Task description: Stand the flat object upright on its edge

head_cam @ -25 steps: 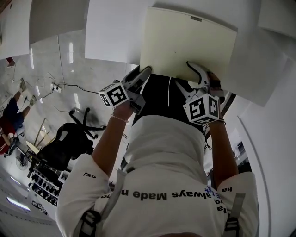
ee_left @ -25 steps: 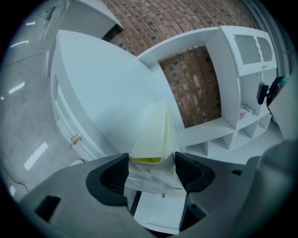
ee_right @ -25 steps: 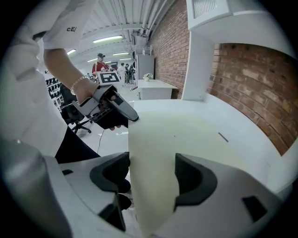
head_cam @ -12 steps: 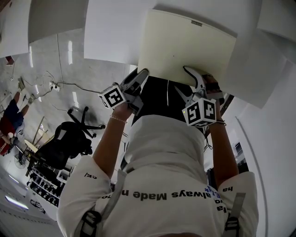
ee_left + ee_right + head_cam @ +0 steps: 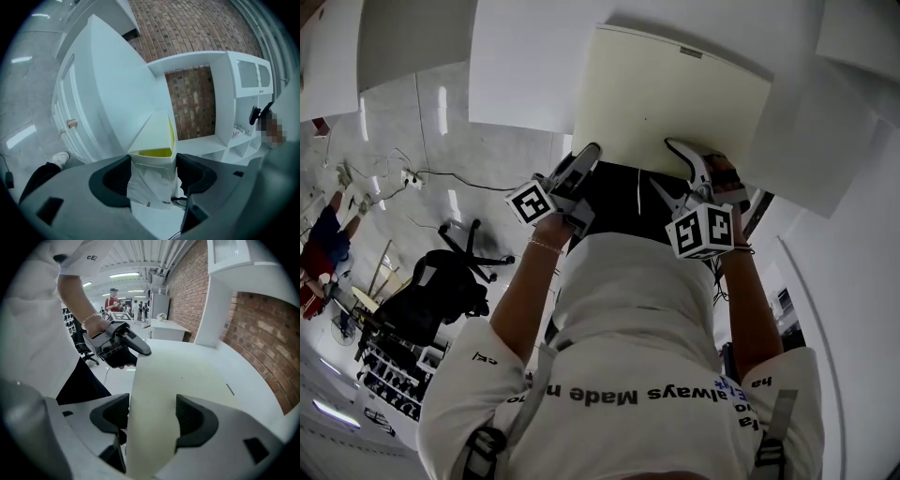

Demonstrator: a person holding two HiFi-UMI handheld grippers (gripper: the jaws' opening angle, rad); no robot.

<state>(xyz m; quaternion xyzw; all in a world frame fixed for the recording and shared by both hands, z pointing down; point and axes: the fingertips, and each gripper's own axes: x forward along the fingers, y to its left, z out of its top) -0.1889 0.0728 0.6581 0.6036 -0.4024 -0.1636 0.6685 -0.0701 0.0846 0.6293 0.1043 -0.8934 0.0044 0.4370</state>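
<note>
Cream board point(image 5: 675, 103) is lying flat on the white tabletop point(image 5: 525, 75), right tongs point(image 5: 152, 420) clamping its near edge, left tongs point(image 5: 151, 173) opening around its corner.

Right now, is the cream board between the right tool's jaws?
Yes, the right gripper view shows the cream board passing between the two jaws of the right tool, filling the gap between them.

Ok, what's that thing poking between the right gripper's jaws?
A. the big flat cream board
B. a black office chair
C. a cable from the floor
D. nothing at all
A: in the right gripper view, the cream board runs straight through the gap between the jaws of the right gripper.
</note>
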